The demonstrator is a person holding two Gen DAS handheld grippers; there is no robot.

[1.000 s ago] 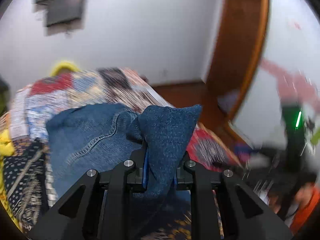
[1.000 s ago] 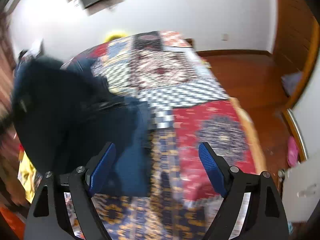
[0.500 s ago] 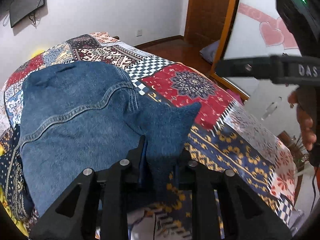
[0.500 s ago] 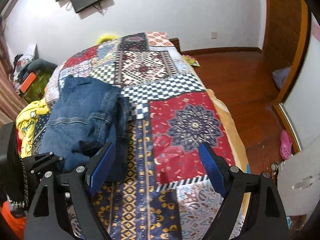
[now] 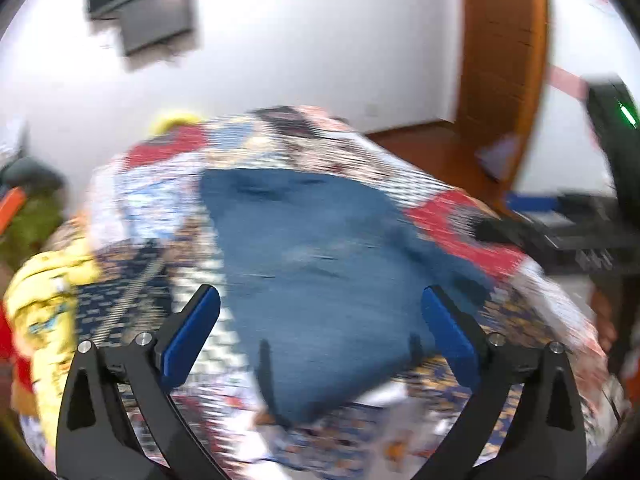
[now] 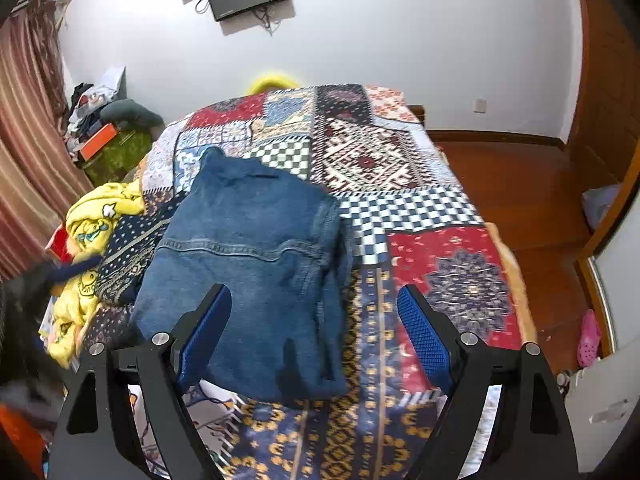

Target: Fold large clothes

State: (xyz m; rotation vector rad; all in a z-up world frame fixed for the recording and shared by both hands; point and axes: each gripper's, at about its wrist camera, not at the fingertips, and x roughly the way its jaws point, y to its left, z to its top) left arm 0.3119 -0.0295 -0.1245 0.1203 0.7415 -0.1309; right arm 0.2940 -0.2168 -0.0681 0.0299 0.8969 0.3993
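A blue denim garment (image 6: 256,264) lies folded into a rough rectangle on the patchwork bed cover (image 6: 400,168). It also shows, blurred by motion, in the left wrist view (image 5: 320,272). My left gripper (image 5: 320,328) is open and empty, hovering over the near edge of the denim. My right gripper (image 6: 312,320) is open and empty, above the near right part of the denim. The right gripper's body shows at the right edge of the left wrist view (image 5: 592,236).
A yellow printed garment (image 6: 92,224) lies at the bed's left edge beside a dark patterned cloth (image 6: 128,256). A cluttered stand (image 6: 108,136) and curtain (image 6: 28,140) are left. Wooden floor (image 6: 520,184), a door and a white cabinet (image 6: 612,360) are right.
My left gripper has opened and let go of the denim corner, which now lies flat. Both grippers have shifted over the folded denim; the left view is blurred by motion.
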